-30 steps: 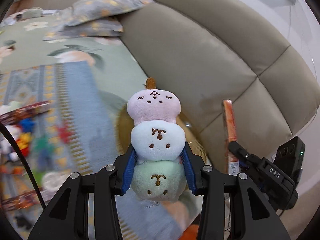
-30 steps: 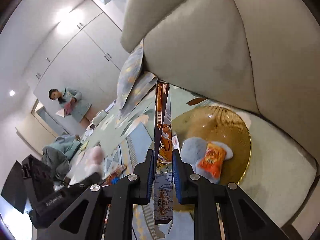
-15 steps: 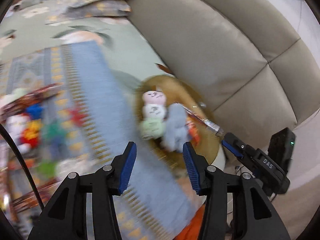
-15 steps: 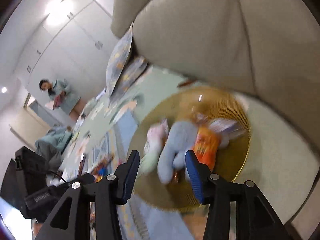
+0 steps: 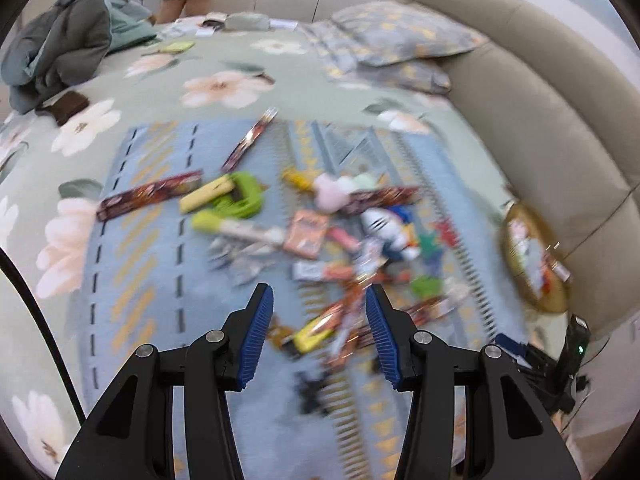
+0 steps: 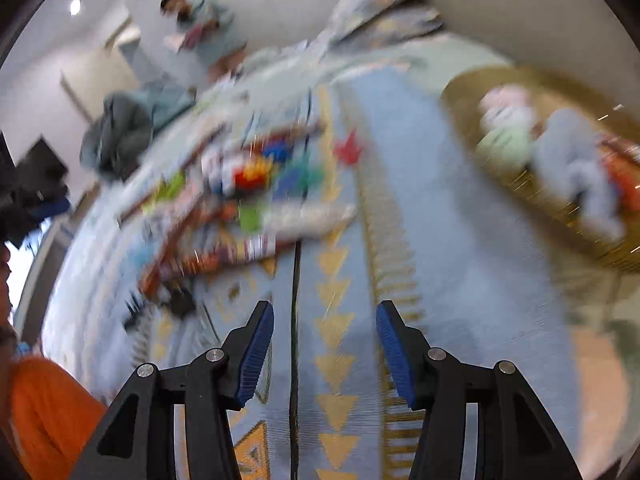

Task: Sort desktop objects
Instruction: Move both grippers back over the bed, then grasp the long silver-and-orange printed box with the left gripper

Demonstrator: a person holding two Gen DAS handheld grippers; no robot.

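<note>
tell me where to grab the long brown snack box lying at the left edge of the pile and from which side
Grip the long brown rectangular snack box across its narrow width near the middle, coming from above with the jaws straddling its long sides. It lies flat on the blue patterned mat, and its left half is apart from the clutter. The left hand-held gripper is open and empty, so it looks free to take it.

Both wrist cams look steeply down over own fingers at the blue rug (image 5: 132, 280) on the bed. Left cam is nearer the toy pile (image 5: 340, 236). Both share rug, pile & gold basket (image 6: 540, 196).
</note>
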